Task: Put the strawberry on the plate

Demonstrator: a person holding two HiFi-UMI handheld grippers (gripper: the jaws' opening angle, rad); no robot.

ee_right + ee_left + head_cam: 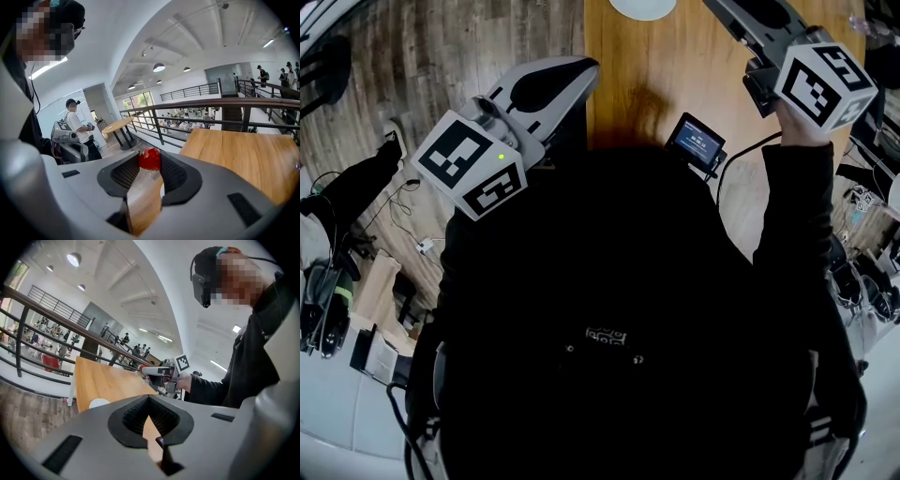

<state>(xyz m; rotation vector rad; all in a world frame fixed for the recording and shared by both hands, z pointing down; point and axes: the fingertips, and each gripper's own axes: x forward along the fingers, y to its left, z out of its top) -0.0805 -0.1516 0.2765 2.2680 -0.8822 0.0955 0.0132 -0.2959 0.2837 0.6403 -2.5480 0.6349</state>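
1. Left gripper [149, 400]: is hovering over the near left edge of the wooden table [656, 75]. Its fingers are pressing together with nothing between them.
2. Small screen device [697, 141]: is showing a lit display at the table's near edge.
3. Right gripper [150, 162]: is hanging above the table's right side, its fingers clamping on the strawberry [150, 158].
4. Strawberry: is being held in the air above the table, pinched at the very tips of the ribbed pads [124, 174]. One pad is touching each flank, and the red body is poking out past them.
5. Plate [642, 7]: white, is lying on the table farther in, apart from the strawberry.
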